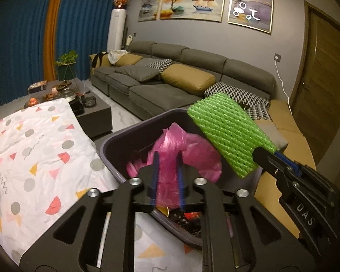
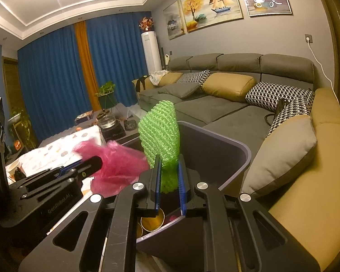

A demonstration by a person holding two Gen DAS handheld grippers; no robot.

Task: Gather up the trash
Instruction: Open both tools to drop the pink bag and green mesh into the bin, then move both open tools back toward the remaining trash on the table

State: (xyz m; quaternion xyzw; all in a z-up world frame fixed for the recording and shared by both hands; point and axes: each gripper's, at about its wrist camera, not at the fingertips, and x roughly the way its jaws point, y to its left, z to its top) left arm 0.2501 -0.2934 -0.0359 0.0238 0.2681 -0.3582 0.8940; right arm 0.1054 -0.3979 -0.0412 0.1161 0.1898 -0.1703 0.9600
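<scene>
Nearest you, your left gripper (image 1: 167,170) has its jaws a little apart with the pink plastic bag (image 1: 176,156) between them; the bag is blurred, and you cannot tell whether the pads press it or it is slipping free. Directly below it, toward 6 o'clock, opens the grey bin (image 1: 115,136), so the bag has only to drop. At 3 o'clock from it, your right gripper (image 2: 168,176) is pinching the green foam net (image 2: 161,133) by its lower end, long axis upright in the right wrist view, leaning toward 11 o'clock in the left. The net hangs over the bin's right rim. Inside the bin lie gold cups (image 2: 152,221) and dark wrappers (image 1: 183,219). Farther off, at 9 o'clock, the patterned cloth (image 1: 38,149) covers the table
</scene>
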